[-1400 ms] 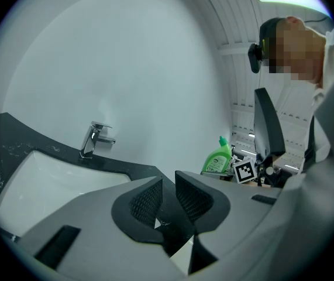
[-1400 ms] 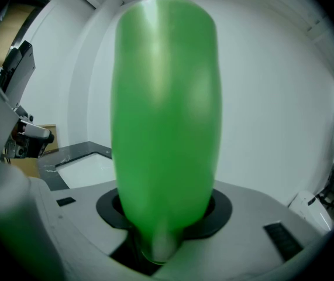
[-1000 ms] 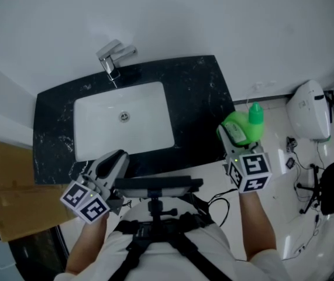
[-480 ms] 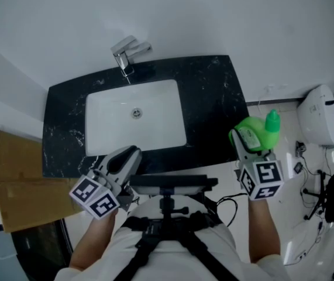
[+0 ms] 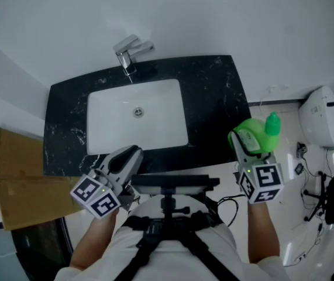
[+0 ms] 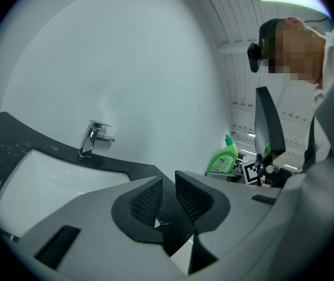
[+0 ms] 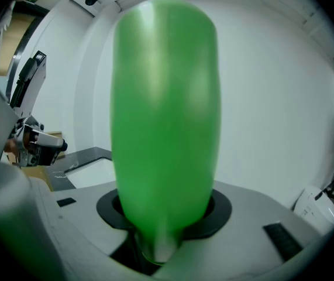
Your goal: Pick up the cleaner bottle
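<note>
Nearest, at six o'clock in the head view, a black chest mount (image 5: 167, 184) sits between the person's forearms. The left gripper (image 5: 130, 154) lies at seven o'clock and aims toward one o'clock over the front edge of the counter (image 5: 213, 98). Its own view shows the claw released: the ribbed pads (image 6: 145, 201) stand a narrow slit apart, with nothing between them.

The right gripper (image 5: 250, 148) is at four o'clock, past the counter's right end, and is clenched on the bottle (image 5: 250, 134). In its own view the green body fills the middle, seated down between the jaws with the black pads hugging it on both sides. The bottle hangs in the air, clear of the counter, just off its right front corner. Its cap (image 5: 272, 123) points toward one o'clock in the head view. From the left gripper view the bottle reads about upright, cap on top and label toward that camera.

Farther out, the black counter holds a white basin (image 5: 105, 139) with a drain (image 5: 136, 112) at its middle. At the basin's twelve o'clock a chrome tap (image 5: 130, 51) stands by the wall (image 5: 184, 16), its spout toward the basin's back rim. A brown cardboard sheet (image 5: 14, 186) lies at the counter's eight o'clock. A white unit (image 5: 320, 117) sits at the bottle's three o'clock, apart from it.
</note>
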A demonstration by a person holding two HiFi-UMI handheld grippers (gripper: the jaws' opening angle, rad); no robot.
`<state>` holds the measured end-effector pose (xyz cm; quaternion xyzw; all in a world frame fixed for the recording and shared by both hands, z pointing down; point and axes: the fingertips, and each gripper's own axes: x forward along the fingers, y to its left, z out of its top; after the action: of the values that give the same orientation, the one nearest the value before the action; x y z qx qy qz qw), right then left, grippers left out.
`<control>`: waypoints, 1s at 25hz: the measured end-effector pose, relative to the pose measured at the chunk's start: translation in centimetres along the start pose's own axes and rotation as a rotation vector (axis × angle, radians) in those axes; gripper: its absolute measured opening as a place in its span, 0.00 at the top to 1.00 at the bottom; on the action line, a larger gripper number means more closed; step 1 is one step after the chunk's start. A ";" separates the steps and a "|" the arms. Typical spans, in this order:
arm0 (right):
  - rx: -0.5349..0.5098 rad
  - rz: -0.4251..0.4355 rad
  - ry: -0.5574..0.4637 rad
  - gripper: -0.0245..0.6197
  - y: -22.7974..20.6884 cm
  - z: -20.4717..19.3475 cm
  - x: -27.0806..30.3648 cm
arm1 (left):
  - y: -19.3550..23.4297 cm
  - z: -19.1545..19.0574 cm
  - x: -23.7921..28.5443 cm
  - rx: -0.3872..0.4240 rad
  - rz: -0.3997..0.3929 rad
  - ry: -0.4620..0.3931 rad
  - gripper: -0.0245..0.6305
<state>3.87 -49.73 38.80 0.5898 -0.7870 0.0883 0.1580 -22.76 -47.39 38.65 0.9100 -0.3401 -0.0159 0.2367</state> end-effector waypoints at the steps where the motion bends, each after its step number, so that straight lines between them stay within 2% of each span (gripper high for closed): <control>1: -0.002 0.000 0.000 0.70 0.1 0.1 0.1 | 0.0 0.0 0.0 0.000 0.000 0.000 0.85; 25: -0.040 0.021 0.004 0.70 1.3 1.1 1.1 | 0.4 0.3 -0.6 0.001 0.010 -0.008 0.85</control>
<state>2.23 -50.67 38.22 0.5781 -0.7944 0.0756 0.1704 -23.53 -47.45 38.51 0.9084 -0.3454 -0.0182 0.2351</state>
